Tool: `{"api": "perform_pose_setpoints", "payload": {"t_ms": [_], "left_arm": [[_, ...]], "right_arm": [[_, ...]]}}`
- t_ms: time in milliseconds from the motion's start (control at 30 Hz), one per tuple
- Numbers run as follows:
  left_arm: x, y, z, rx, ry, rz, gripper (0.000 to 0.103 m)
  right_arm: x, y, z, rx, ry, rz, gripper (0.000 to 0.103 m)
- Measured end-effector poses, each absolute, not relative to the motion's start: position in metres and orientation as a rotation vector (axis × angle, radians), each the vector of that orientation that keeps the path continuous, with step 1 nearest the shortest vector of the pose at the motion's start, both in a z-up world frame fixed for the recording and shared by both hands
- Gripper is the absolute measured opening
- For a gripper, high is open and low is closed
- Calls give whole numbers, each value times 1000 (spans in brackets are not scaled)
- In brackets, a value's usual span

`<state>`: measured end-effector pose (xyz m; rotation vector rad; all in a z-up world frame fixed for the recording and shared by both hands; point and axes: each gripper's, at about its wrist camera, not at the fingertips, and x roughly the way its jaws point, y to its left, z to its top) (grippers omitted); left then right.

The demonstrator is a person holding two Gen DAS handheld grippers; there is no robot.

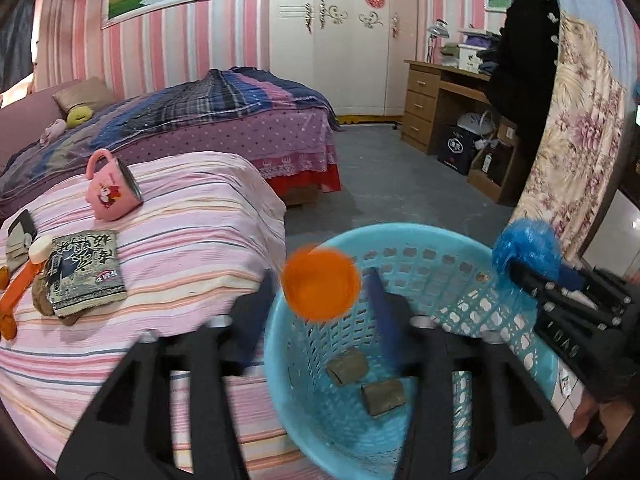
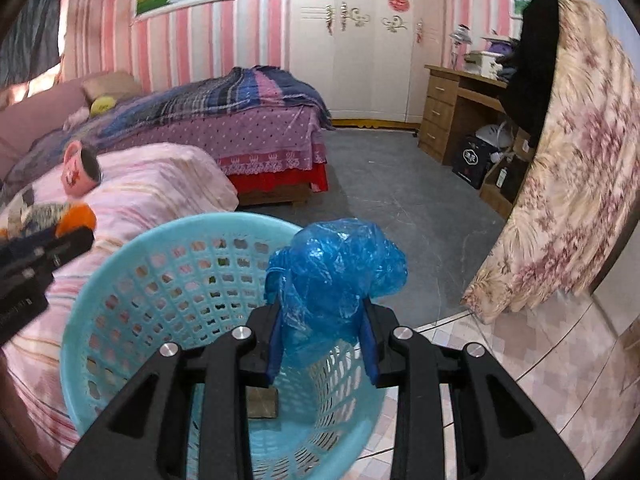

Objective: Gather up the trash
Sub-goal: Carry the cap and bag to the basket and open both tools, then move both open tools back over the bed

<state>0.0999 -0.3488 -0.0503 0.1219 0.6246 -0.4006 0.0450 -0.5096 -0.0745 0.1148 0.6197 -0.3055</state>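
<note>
Both grippers share one build. The right gripper (image 2: pixel 324 336) has matte black slotted arms, four round silver screw heads and flat blue finger pads (image 2: pixel 276 344). The left gripper (image 1: pixel 320 312) looks alike: black arms, blue pads (image 1: pixel 386 316), silver screws toward six o'clock.

Your left tool (image 1: pixel 320 316) has its jaws spread wide over the light blue basket (image 1: pixel 500 320), and a blurred orange lid (image 1: pixel 320 284) sits between the fingers, free of both pads. Two olive packets (image 1: pixel 348 366) lie on the basket's bottom. At the right, your other tool (image 1: pixel 516 270) pinches a crumpled blue plastic bag (image 1: pixel 524 244) above the basket's rim. On the striped bed (image 1: pixel 192 240) to the left lie a tipped pink mug (image 1: pixel 112 192) and a printed packet (image 1: pixel 84 272).
</note>
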Motion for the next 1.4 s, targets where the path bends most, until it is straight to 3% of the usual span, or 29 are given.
{"api": "perform_pose_setpoints", "payload": {"t_ms": [67,267,500,533,567,633,833,1400], "left_arm": [[99,-345,-50,122,605,-380,83],[106,-317,-46,105,596,-339,93],[114,-267,-40,71,605,-270,94],[113,-263,-39,69,601,-264,94],[113,-257,-38,67,596,-256,95],[113,-242,-34,59,586,-233,96],[110,-203,-17,29,558,-201,96],[118,-60,-16,10,555,-41,97]], "right_arm": [[45,-508,-74,111,612,-301,32],[45,-500,-73,100,601,-301,32],[51,-488,-73,106,588,-297,34],[53,-484,-73,98,589,-300,41],[54,-483,-72,94,588,-301,57],[55,-475,-70,73,574,-308,75],[62,-460,-61,84,554,-326,93],[102,-348,-45,8,542,-209,96]]}}
